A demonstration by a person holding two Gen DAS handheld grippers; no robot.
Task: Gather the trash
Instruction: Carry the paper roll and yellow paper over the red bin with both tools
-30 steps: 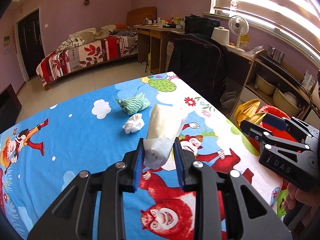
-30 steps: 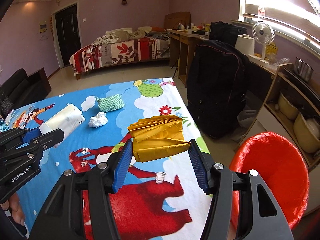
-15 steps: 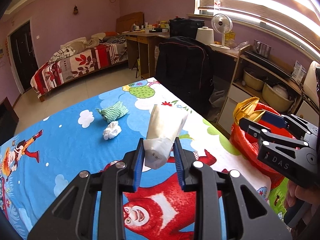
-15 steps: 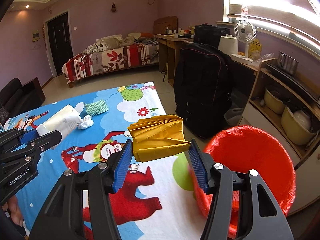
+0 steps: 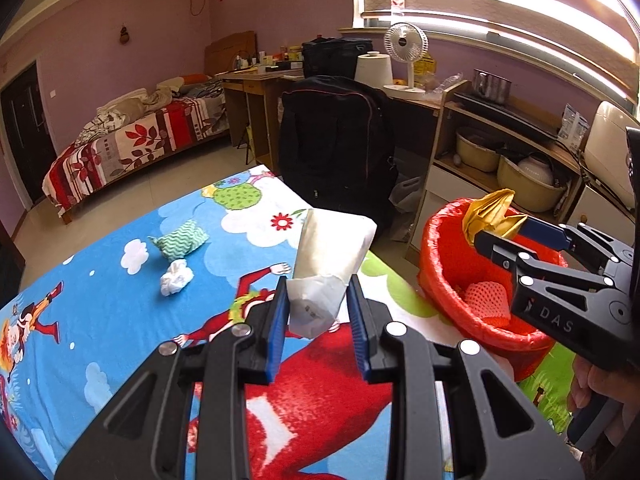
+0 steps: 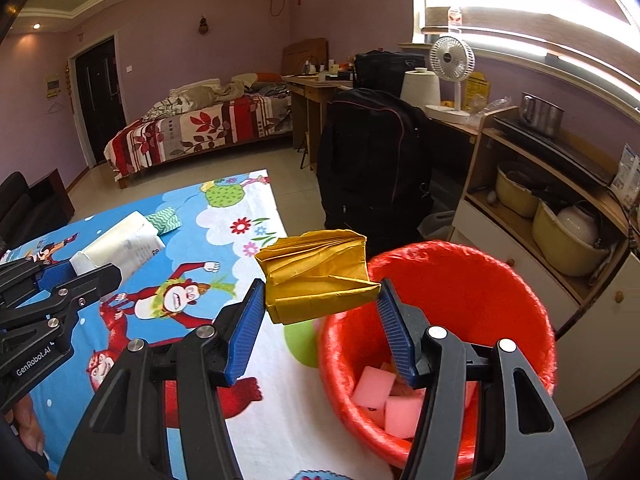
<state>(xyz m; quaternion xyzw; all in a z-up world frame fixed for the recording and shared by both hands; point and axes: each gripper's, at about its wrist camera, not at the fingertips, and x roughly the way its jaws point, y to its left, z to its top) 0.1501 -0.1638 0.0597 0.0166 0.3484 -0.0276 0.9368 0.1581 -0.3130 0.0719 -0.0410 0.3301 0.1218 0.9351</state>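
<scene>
My left gripper (image 5: 318, 322) is shut on a cream paper bag (image 5: 332, 248) and holds it above the cartoon tablecloth. My right gripper (image 6: 322, 320) is shut on a folded yellow paper (image 6: 316, 276), held over the near rim of the red bin (image 6: 500, 280). The left wrist view shows the right gripper (image 5: 500, 236) with the yellow paper (image 5: 492, 212) above the bin (image 5: 444, 276). Pink foam pieces (image 6: 376, 386) lie in the bin. A crumpled white tissue (image 5: 175, 278) and a green zigzag wrapper (image 5: 180, 237) lie on the table.
The table (image 5: 100, 320) carries a blue cartoon cloth. A black backpack (image 5: 336, 148) stands past its far edge. A wooden shelf unit (image 5: 516, 160) with bowls stands behind the bin. A bed (image 5: 132, 140) and desk are at the back.
Both grippers have moved right toward the red bin, each still holding its item. The yellow paper is now over the bin's rim.
</scene>
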